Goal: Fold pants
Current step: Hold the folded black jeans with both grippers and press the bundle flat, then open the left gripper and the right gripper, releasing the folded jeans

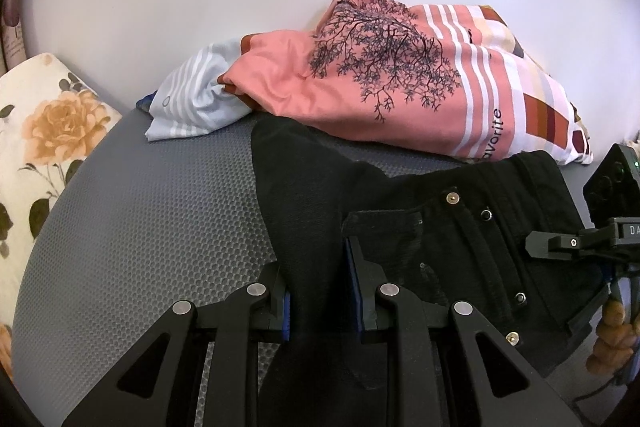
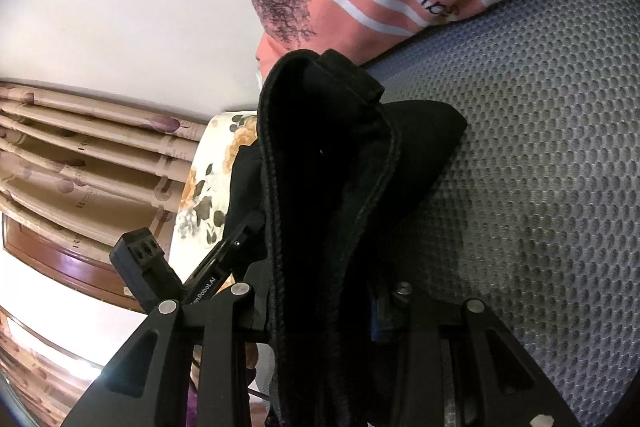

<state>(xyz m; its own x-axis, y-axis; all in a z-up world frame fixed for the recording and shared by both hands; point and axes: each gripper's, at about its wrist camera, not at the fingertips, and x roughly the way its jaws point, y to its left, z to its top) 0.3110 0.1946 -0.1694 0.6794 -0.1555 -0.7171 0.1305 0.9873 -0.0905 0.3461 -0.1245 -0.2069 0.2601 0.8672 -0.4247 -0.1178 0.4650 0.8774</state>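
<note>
On the mat: black pants (image 1: 420, 227), thick denim-ish cloth with metal rivets, bunched up and partly lifted
Mat (image 1: 140, 227): grey, bumpy honeycomb mesh
Left gripper (image 1: 320, 303): jaws clamped on a fold of pants
Right gripper (image 2: 320, 311): jaws pinching the stitched waistband, holding it up
Behind: pink sheet (image 1: 380, 79), soft, tree print and stripes
Far left: floral pillow (image 1: 44, 131)

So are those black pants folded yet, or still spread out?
Not folded yet: the black pants lie bunched on the grey mat, fly buttons showing.
</note>
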